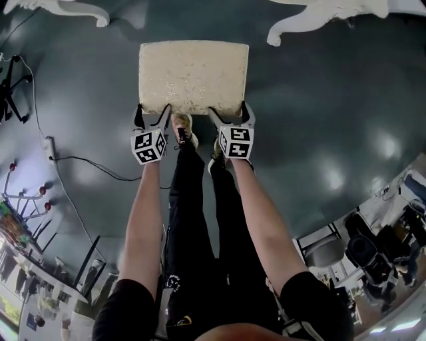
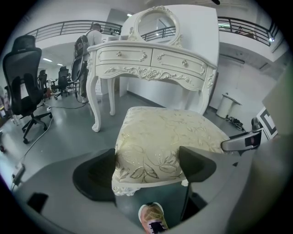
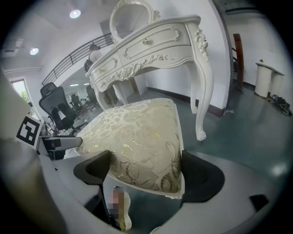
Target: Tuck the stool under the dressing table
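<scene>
Head view: the stool (image 1: pixel 193 76) stands on the floor (image 1: pixel 319 120), just short of the dressing table (image 1: pixel 313 16) legs, with the left gripper (image 1: pixel 152 112) and right gripper (image 1: pixel 230 112) at its near edge. Left gripper view: fingers spread wide, clamped on the stool's near corner. Right gripper view: wide fingers again, pinching the other corner, dressing table just beyond.
</scene>
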Tool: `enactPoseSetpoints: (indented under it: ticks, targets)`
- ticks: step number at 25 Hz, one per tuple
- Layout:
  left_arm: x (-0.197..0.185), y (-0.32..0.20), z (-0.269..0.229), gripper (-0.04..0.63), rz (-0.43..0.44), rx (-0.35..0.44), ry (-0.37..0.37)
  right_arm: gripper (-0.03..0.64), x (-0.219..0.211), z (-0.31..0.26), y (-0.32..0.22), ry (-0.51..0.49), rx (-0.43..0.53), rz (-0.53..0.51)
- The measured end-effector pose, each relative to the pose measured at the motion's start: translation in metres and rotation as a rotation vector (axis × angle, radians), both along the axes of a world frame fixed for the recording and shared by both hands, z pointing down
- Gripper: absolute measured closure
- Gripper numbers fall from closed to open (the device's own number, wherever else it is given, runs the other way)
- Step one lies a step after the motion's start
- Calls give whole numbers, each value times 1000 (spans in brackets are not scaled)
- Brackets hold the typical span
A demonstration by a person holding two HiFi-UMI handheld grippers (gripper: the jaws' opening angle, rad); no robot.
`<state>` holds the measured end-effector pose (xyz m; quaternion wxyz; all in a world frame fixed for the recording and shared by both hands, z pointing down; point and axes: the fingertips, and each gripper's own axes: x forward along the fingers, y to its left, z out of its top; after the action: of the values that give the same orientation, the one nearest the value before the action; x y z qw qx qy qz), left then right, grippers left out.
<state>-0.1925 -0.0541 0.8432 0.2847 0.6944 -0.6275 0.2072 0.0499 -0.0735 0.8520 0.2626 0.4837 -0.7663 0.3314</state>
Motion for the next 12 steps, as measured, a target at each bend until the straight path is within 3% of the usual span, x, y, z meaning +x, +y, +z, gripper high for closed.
enactPoseSetpoints:
  ticks: [12]
  targets:
    - [-49, -81, 10, 160, -4, 46, -9, 118, -47, 10, -74, 5, 27, 47]
